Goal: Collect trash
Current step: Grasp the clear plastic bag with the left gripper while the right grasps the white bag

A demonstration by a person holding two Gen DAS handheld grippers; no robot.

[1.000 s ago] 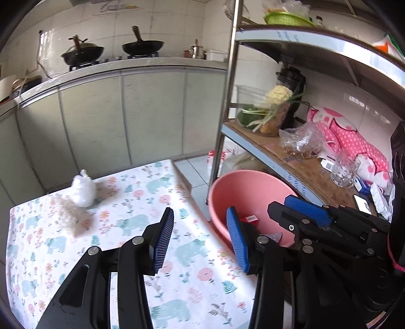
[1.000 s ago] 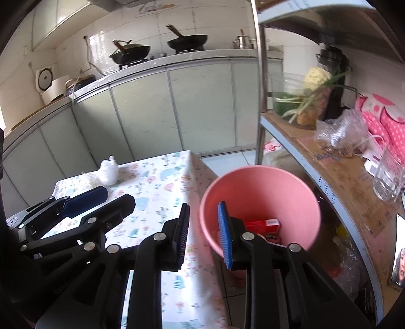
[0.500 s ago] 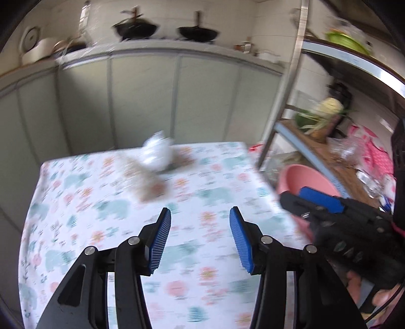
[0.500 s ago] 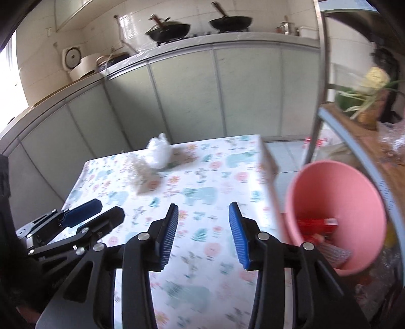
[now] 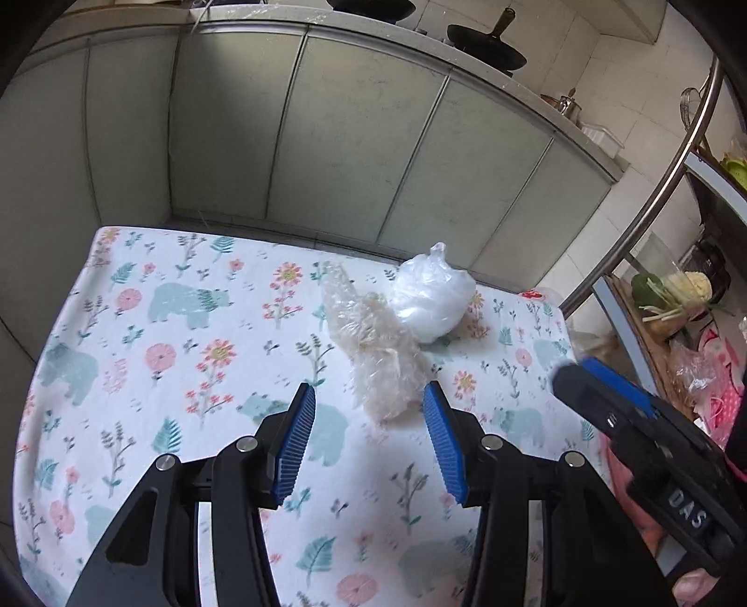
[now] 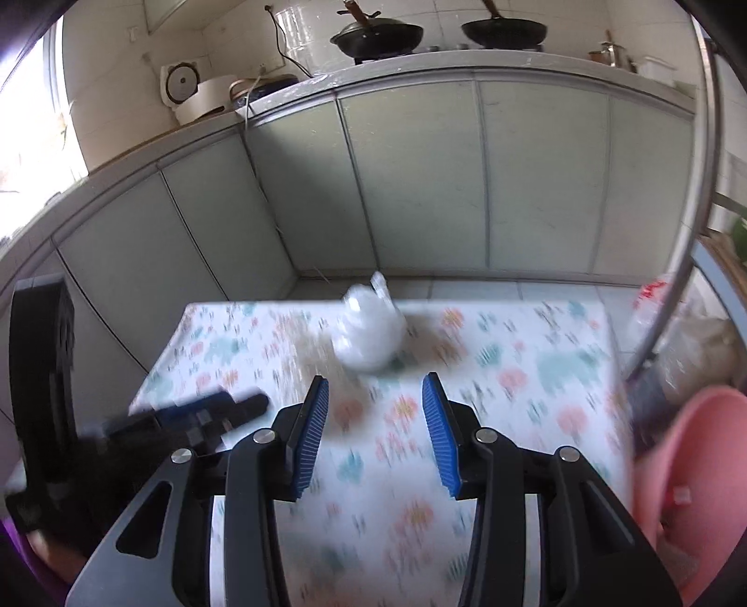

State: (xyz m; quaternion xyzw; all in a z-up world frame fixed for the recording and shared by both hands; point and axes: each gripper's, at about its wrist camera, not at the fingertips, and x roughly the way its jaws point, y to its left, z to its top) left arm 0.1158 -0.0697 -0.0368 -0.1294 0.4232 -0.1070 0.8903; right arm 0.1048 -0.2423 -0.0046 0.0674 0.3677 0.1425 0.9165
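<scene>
A crumpled clear plastic wrapper (image 5: 373,345) lies on the floral tablecloth (image 5: 186,355). A knotted white plastic bag (image 5: 432,299) sits just behind it to the right. My left gripper (image 5: 369,434) is open and empty, its jaws just short of the wrapper's near end. My right gripper (image 6: 376,429) is open and empty above the table, the white bag (image 6: 369,331) ahead of it. The right gripper also shows at the right in the left wrist view (image 5: 602,392). The pink trash bin (image 6: 700,485) stands off the table's right edge.
Grey-green kitchen cabinets (image 5: 327,135) run behind the table, with woks (image 6: 378,35) on the counter. A metal shelf rack post (image 5: 653,196) rises at the right, with vegetables (image 5: 672,294) on its shelf. The right wrist view is motion blurred.
Both grippers have swung left from the pink bin toward the table. The left gripper has come down close to the wrapper, and its jaws are wider apart than before.
</scene>
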